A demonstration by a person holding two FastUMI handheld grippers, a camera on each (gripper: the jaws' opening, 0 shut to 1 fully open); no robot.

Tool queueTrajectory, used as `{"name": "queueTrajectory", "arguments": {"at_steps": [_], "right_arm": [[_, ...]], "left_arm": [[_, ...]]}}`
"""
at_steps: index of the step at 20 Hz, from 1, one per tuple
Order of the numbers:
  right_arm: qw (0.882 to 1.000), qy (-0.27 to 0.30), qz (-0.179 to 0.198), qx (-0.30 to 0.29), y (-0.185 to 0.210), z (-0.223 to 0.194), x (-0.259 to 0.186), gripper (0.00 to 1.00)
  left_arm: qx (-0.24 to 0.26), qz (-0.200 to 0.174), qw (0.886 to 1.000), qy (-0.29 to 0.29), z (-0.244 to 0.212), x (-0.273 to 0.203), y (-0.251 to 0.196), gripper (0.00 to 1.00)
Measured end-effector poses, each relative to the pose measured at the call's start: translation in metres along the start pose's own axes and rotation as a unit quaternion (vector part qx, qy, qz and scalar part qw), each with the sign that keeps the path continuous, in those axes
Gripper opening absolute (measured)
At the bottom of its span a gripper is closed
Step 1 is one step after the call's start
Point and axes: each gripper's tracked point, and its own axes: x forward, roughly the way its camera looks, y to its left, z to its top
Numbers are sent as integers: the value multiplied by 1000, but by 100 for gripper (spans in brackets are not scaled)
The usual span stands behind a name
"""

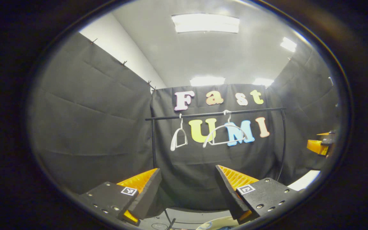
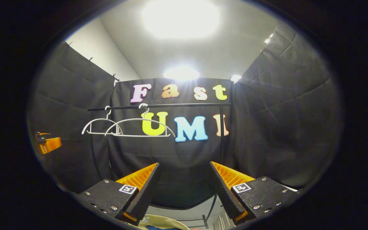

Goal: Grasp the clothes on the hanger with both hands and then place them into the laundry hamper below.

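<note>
Two bare white hangers (image 1: 174, 140) (image 1: 227, 126) hang on the black rail (image 1: 216, 113) against the back wall; no garment is on them. In the right gripper view the same hangers (image 2: 102, 119) (image 2: 139, 119) hang at the left part of the rail (image 2: 171, 105). My left gripper (image 1: 187, 179) is open and holds nothing. My right gripper (image 2: 184, 172) is open too, also holding nothing. Both are well short of the rail and below it. A pale curved hamper rim (image 1: 216, 222) (image 2: 161, 220) peeks in under the fingers, with a bit of blue inside.
The rail stands on thin black posts (image 1: 153, 143) (image 2: 221, 134). Black cloth walls close in on both sides. The right gripper (image 1: 319, 145) shows at the far right of the left gripper view, and the left gripper (image 2: 48, 143) at the far left of the right gripper view.
</note>
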Motion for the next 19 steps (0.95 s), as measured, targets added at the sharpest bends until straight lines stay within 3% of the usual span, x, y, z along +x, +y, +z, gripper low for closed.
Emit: {"name": "queueTrajectory", "arguments": {"at_steps": [19], "right_arm": [[1000, 6, -19, 15, -9, -7, -10, 93]], "left_arm": [[-5, 12, 1000, -18, 2, -1, 4, 100]]}}
